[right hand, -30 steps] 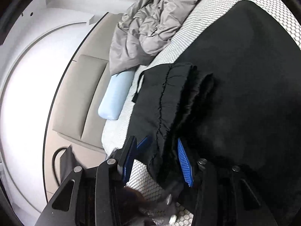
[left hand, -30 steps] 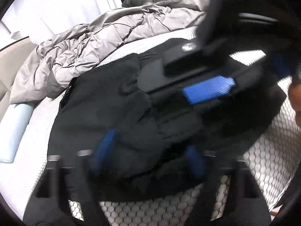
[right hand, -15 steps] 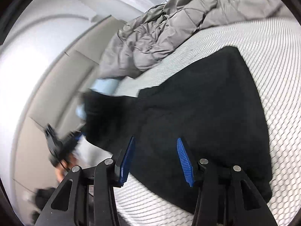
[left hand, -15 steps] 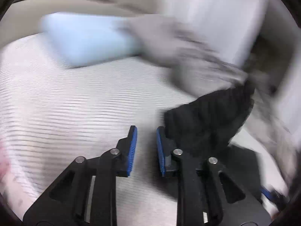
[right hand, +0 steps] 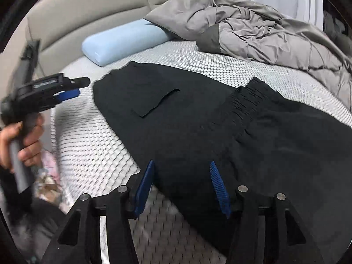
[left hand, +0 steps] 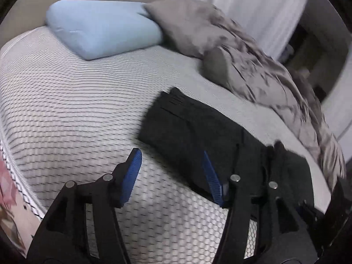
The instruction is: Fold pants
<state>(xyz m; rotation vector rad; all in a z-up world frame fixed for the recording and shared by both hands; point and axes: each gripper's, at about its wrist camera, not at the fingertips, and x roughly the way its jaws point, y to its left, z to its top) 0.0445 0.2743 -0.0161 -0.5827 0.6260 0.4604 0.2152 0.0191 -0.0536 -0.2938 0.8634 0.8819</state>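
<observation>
Pants: black pants (right hand: pixel 198 118) lie spread flat on the mattress, running from near the pillow across to the right edge of the right wrist view; a loose flap (right hand: pixel 158 103) lies on the upper part, and the gathered elastic waistband (right hand: pixel 244 107) is folded over onto the cloth.
Pants, left wrist view: one squared end (left hand: pixel 187 127) lies on the mattress, just past the gripper's right finger.
Left gripper: left gripper (left hand: pixel 173 173) has just been opening; its blue pads stand apart over bare mattress with nothing between them, the right pad at the cloth's edge.
Right gripper: right gripper (right hand: pixel 182 187) has just been opening; its pads stand apart above the near edge of the pants, not pressing on the cloth.
Hand: a hand (right hand: pixel 19 140) grips the left gripper's handle at the left of the right wrist view.
Mattress: white cover with a honeycomb pattern (right hand: pixel 92 154).
Pillow: light blue pillow (left hand: pixel 101 26) at the head, against the beige padded headboard (right hand: pixel 92 11).
Duvet: rumpled grey duvet (right hand: pixel 264 28) beyond the pants, apart from them.
</observation>
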